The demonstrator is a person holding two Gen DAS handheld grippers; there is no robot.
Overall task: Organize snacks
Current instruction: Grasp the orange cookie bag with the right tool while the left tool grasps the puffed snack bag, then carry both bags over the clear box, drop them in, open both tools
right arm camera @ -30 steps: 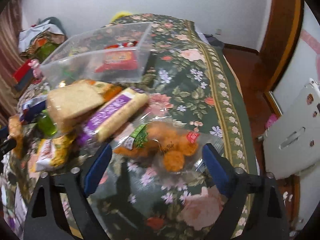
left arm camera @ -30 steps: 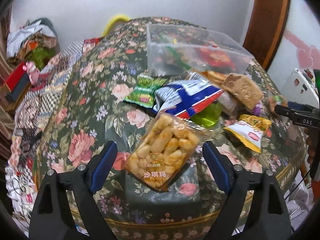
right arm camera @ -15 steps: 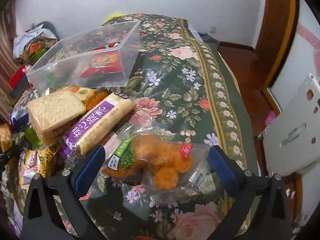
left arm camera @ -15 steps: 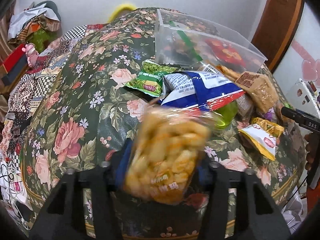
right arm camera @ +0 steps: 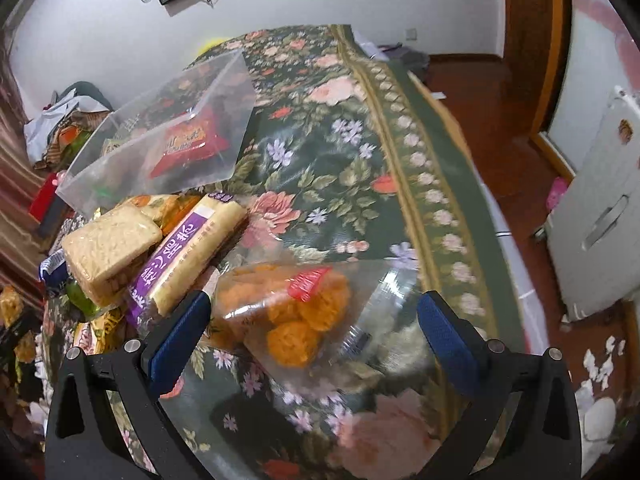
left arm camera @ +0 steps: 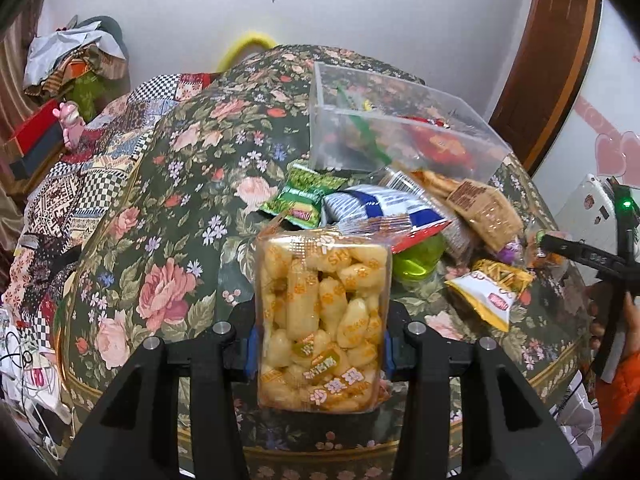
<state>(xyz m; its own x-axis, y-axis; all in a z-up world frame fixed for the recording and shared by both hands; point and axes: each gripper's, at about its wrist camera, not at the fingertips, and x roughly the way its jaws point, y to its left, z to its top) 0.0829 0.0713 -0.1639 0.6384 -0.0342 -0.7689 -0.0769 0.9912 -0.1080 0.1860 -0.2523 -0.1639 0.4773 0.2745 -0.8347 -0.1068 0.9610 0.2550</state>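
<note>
Since a second ago the left gripper (left arm camera: 320, 344) has closed on the bag of puffed sticks (left arm camera: 323, 312) and lifted it off the flowered tablecloth (left arm camera: 160, 240), so the bag now stands upright between the blue pads. Over the same second the right gripper (right arm camera: 312, 332) has tipped and moved in; its fingers are spread wide on either side of the bag of orange balls (right arm camera: 288, 312), which lies on the cloth, not yet squeezed.

To do this step well, I judge the left bag should travel up and over the heap toward the clear box (left arm camera: 400, 136) (already holding a red packet (right arm camera: 188, 144)), keeping a light pinch so the puffs do not crush. Between the bag and the box lie a green packet (left arm camera: 300, 200), a blue and white bag (left arm camera: 384, 208) and a brown cracker pack (left arm camera: 486, 208), so a low path would likely snag them. For the right gripper, the purple-labelled bar (right arm camera: 188, 256) sits just beside its left finger and could be caught in the close
</note>
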